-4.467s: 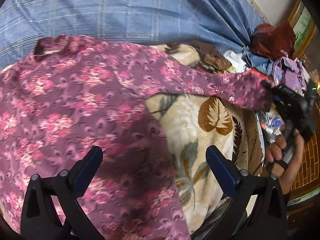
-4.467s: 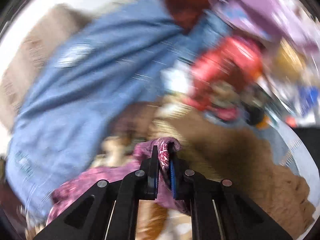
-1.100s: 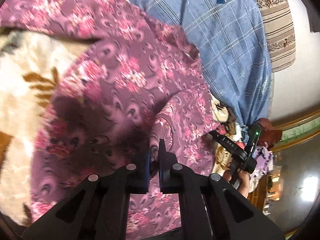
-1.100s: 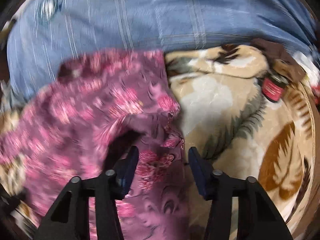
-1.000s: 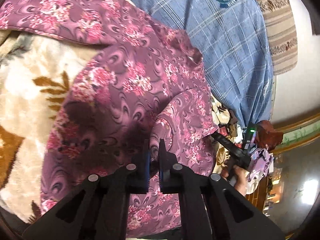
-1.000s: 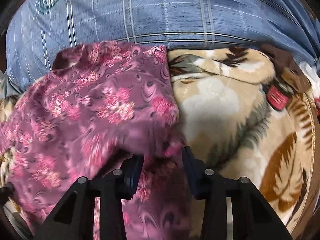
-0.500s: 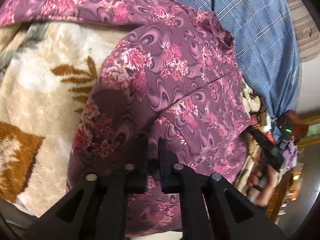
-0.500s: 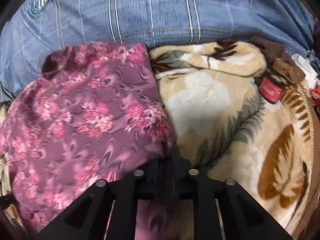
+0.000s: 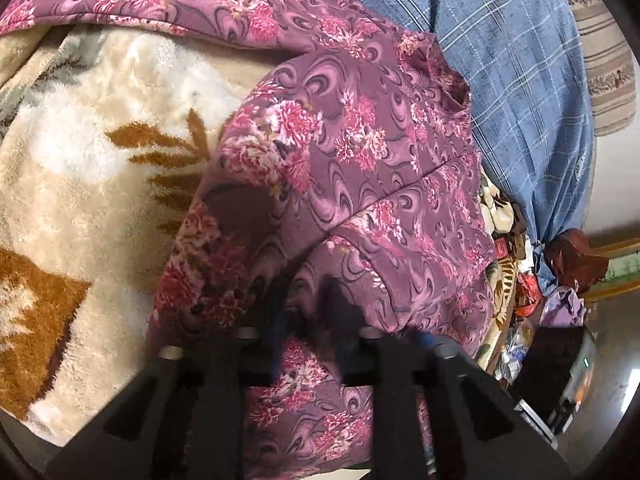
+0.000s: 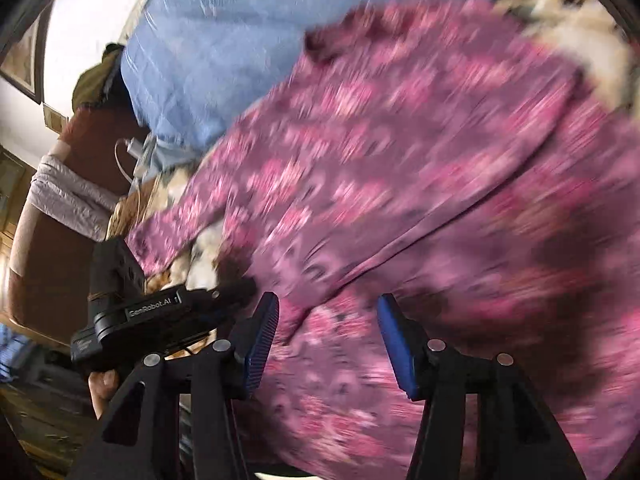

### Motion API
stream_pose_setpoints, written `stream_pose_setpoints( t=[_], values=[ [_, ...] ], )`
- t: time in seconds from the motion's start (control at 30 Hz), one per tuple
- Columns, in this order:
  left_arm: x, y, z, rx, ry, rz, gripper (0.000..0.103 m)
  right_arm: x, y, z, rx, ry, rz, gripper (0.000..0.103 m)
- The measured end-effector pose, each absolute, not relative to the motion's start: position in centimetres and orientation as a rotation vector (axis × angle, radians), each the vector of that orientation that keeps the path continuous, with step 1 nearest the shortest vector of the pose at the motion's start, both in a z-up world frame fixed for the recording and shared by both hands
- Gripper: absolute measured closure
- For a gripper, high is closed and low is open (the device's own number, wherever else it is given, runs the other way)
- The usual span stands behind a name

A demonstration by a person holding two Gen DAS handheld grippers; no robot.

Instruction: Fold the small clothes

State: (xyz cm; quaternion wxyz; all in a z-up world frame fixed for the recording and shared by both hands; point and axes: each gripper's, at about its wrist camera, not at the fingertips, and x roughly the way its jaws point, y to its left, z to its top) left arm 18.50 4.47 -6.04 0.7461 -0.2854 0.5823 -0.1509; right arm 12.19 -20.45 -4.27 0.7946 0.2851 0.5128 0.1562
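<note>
A purple floral garment [image 9: 352,168] lies spread on a cream leaf-print blanket [image 9: 88,168], one side folded over the body along a diagonal edge. My left gripper [image 9: 308,308] is blurred by motion; its fingers stand a little apart over the lower fold, with cloth between them. In the right wrist view the garment [image 10: 400,184] fills the frame, blurred. My right gripper [image 10: 326,336] is open and empty just above the cloth. The left gripper's body [image 10: 160,320] and the hand holding it show at the left of that view.
A blue checked sheet [image 9: 520,80] lies beyond the garment, with a striped pillow [image 9: 600,48] behind it. Loose clothes and clutter [image 9: 552,280] pile at the bed's right edge. A brown headboard or chair with a lilac cloth [image 10: 60,200] stands at left.
My right gripper has let go of the folded side, opened, and swung left. My left gripper's fingers have spread from shut on the fold to slightly apart.
</note>
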Motion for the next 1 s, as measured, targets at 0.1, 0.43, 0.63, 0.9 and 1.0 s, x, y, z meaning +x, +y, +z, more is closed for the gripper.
stream_pose_setpoints(
  t=[0.1, 0.43, 0.63, 0.9, 1.0],
  values=[
    [18.3, 4.8, -5.5, -0.639, 1.264, -0.370, 0.098, 13.2, -18.9, -5.8, 0.689, 1.134, 0.340, 0.060],
    [18.3, 4.4, -4.3, -0.492, 1.272, -0.314, 0.096, 12.4, -17.2, -5.4, 0.609, 1.133, 0.303, 0.090],
    [18.2, 7.2, -2.8, -0.571, 1.168, -0.290, 0.072, 11.6, -17.3, -4.6, 0.587, 1.097, 0.268, 0.078],
    [17.0, 15.2, -0.3, -0.777, 0.900, -0.061, 0.050, 8.1, -15.8, 3.1, 0.355, 0.874, 0.266, 0.045],
    [16.1, 18.3, -0.2, -0.836, 0.827, 0.045, 0.050, 7.8, -14.8, 4.4, 0.329, 0.820, 0.291, 0.040]
  ],
)
